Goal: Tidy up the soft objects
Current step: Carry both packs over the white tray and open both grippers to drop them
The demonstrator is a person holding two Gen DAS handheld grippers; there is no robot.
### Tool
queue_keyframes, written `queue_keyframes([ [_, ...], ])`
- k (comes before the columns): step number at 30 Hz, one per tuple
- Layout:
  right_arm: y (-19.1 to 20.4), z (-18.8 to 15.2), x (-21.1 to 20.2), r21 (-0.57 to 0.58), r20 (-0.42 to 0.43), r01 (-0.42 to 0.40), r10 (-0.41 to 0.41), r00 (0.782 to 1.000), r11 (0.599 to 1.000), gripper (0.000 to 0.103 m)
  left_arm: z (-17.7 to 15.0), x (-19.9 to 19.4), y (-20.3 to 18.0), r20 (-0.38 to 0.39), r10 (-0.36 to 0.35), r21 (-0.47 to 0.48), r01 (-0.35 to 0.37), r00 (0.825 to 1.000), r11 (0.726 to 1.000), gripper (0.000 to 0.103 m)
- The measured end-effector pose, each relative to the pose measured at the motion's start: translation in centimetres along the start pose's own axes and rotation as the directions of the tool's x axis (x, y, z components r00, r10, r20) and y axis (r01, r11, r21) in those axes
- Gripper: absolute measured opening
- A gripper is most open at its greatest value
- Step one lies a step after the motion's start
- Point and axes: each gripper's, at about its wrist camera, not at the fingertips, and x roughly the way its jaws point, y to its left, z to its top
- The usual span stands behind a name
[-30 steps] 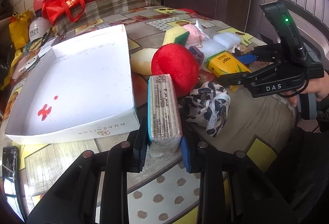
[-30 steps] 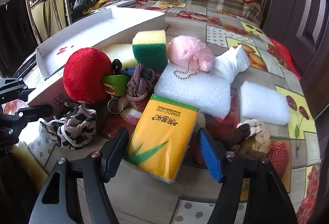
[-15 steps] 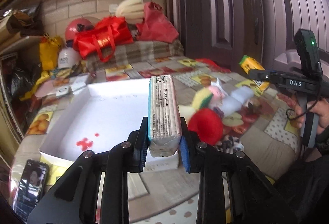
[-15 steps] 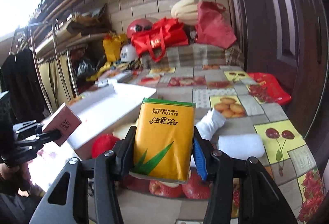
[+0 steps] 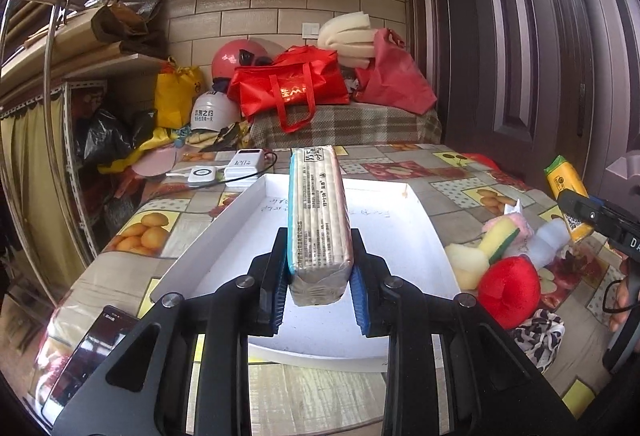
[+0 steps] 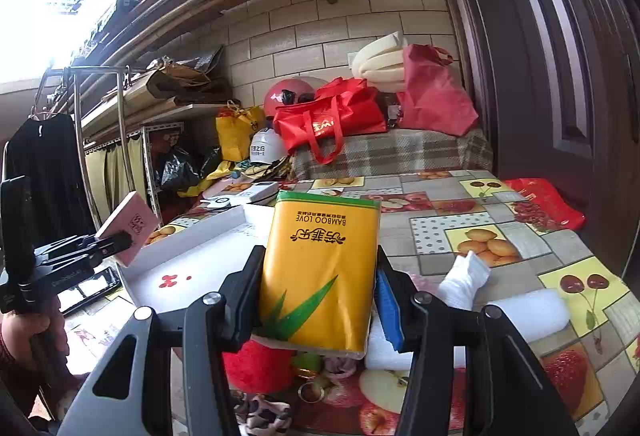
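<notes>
— What am I holding on the left side right now?

— My left gripper [image 5: 318, 294] is clamping a pale tissue pack [image 5: 319, 220], pads pressing both its long sides. The pack is standing on edge between the fingers, pointing away from me, and it is hanging in the air over the near part of the white box lid [image 5: 436, 236], not touching it.

— And the right?

— My right gripper [image 6: 320, 300] is gripping the yellow Bamboo Love tissue pack [image 6: 320, 268]. Its jaws have just been closing, and now the black left pad and the blue right pad are squeezing the pack's sides. The pack is lifted clear of the fruit-patterned tablecloth [image 6: 480, 240], printed face toward my camera, lettering upside down.

— Where is the rest of the soft stuff?

— It is sitting in a heap on the table just right of the box lid: a red plush ball [image 5: 509, 294], a yellow-green sponge [image 5: 498, 241], a pink fluffy pompom [image 5: 520, 226], a spotted scrunchie [image 5: 538, 336]. From the right camera I am also seeing a white sock [image 6: 464, 282] and a white foam block [image 6: 528, 310] beside it.

— Anything inside the lid?

— I am only seeing red stains [image 6: 170, 280] on its floor and some handwriting. A phone [image 5: 86, 352] is lying on the table at the lid's near left corner.
</notes>
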Motion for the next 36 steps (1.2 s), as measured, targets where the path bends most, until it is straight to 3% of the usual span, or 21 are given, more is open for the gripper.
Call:
queue_keyframes([
  [10,7.4,-0.4,2.1,-0.102,-0.029,-0.146,0.143,0.989,0.984,0.050,0.3,3.6,0.7,-0.031,0.056,0.021,-0.055,0.998,0.998,0.026],
  [14,9.0,-0.3,3.4,-0.123,-0.045,-0.173,0.169,0.985,0.977,0.050,0.4,4.6,1.7,-0.046,0.062,-0.014,-0.062,0.997,0.998,0.026],
  [18,9.7,-0.2,5.2,-0.107,-0.072,-0.174,0.167,0.983,0.979,0.050,0.6,5.5,2.5,-0.065,0.068,-0.033,-0.071,0.996,0.997,0.026],
  [23,9.8,-0.2,8.0,-0.080,-0.116,-0.149,0.140,0.983,0.986,0.050,0.6,8.0,2.5,-0.151,0.033,-0.015,-0.035,0.988,0.999,0.026],
  [28,10.1,-0.6,10.4,-0.068,-0.161,-0.117,0.105,0.981,0.991,0.050,1.0,9.0,2.9,-0.158,0.060,-0.010,-0.063,0.986,0.998,0.026],
  [33,10.9,-0.8,11.7,-0.080,-0.193,-0.111,0.094,0.977,0.991,0.054,1.0,9.8,4.6,-0.198,0.085,-0.080,-0.103,0.976,0.992,0.028],
  [34,11.0,-0.8,11.6,-0.087,-0.192,-0.105,0.087,0.977,0.991,0.063,0.9,9.8,4.9,-0.197,0.092,-0.094,-0.112,0.976,0.989,0.034],
  [35,11.1,-0.8,11.3,-0.092,-0.184,-0.103,0.084,0.979,0.991,0.080,1.0,9.6,5.1,-0.192,0.094,-0.104,-0.116,0.977,0.988,0.062],
  [36,11.1,-0.8,11.1,-0.092,-0.173,-0.098,0.081,0.982,0.991,0.085,1.0,9.4,5.2,-0.186,0.104,-0.109,-0.126,0.977,0.986,0.078],
])
